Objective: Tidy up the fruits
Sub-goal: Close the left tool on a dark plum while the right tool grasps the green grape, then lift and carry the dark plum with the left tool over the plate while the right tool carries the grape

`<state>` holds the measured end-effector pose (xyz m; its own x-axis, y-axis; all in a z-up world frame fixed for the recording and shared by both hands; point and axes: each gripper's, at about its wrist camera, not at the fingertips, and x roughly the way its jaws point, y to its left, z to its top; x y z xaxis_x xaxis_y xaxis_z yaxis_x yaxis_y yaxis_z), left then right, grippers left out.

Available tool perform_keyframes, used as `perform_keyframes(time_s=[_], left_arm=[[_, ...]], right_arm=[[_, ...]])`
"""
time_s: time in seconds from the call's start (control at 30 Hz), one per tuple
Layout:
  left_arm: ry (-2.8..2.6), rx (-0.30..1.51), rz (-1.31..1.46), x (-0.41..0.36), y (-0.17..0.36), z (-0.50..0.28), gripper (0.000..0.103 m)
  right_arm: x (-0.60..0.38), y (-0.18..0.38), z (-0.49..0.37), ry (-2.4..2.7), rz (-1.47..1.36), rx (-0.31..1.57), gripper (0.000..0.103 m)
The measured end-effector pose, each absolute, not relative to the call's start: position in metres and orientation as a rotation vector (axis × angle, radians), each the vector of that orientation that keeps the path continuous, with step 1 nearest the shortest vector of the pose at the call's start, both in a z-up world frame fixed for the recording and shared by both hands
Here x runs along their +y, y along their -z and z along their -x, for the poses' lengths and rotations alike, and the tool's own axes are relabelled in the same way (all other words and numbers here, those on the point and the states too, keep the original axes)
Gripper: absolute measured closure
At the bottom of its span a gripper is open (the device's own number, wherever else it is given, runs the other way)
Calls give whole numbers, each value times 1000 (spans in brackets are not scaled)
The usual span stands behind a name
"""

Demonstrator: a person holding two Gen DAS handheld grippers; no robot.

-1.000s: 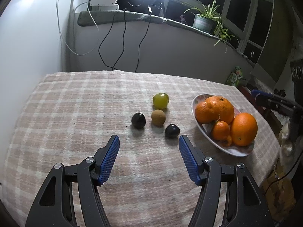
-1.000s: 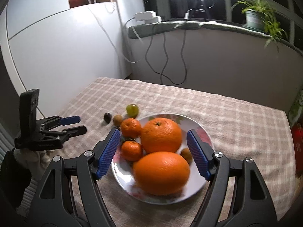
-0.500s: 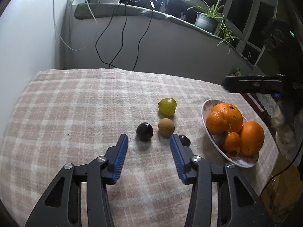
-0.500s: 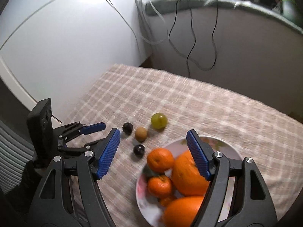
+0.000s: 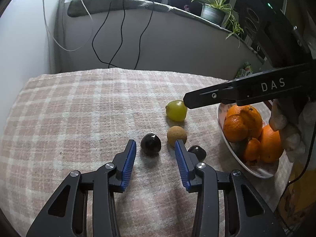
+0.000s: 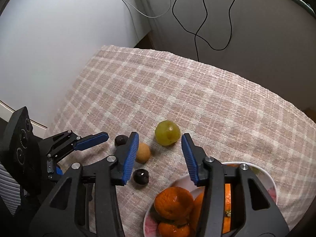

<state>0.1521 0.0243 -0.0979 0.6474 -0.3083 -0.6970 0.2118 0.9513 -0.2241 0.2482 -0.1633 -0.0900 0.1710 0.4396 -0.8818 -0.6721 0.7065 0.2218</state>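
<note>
On the checked cloth lie a green fruit (image 5: 176,110) (image 6: 167,132), a round brown fruit (image 5: 176,134) (image 6: 142,152) and two dark fruits (image 5: 150,143) (image 5: 197,152) (image 6: 120,139) (image 6: 140,176). A white plate (image 5: 256,169) (image 6: 262,175) holds several oranges (image 5: 236,128) (image 6: 173,202). My left gripper (image 5: 155,144) is open, its jaws either side of the left dark fruit, just short of it. My right gripper (image 6: 160,138) is open and hovers above the green fruit; its finger (image 5: 217,96) shows in the left wrist view.
A white wall (image 6: 59,39) borders the table's left side. Black cables (image 5: 110,39) hang down the low wall behind. A potted plant (image 5: 214,12) stands on the ledge at the back right.
My left gripper has moved forward to the left dark fruit and its jaws have narrowed. My right gripper has swung from over the plate towards the green fruit.
</note>
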Motion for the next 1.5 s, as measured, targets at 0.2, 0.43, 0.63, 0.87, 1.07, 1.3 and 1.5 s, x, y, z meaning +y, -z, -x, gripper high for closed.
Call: perform_keyframes(time_s=[0.2, 0.43, 0.63, 0.87, 1.07, 1.3, 1.5], left_arm=[[304, 832, 119, 22, 101, -157, 66], [304, 848, 124, 19, 104, -168, 69], [301, 857, 140, 20, 106, -174, 74], [296, 863, 147, 23, 108, -180, 80], [288, 853, 145, 23, 107, -176, 81], [283, 822, 157, 24, 101, -159, 81], [294, 786, 154, 22, 84, -142, 81]], right_arm=[[-156, 97, -259, -751, 278, 1194, 56], [-140, 107, -265, -732, 332, 1231, 60], [-128, 120, -266, -719, 363, 1254, 65], [-127, 123, -265, -706, 384, 1237, 71], [-129, 118, -264, -715, 371, 1218, 72], [-143, 100, -254, -731, 348, 1184, 72], [-164, 75, -241, -769, 290, 1139, 72]])
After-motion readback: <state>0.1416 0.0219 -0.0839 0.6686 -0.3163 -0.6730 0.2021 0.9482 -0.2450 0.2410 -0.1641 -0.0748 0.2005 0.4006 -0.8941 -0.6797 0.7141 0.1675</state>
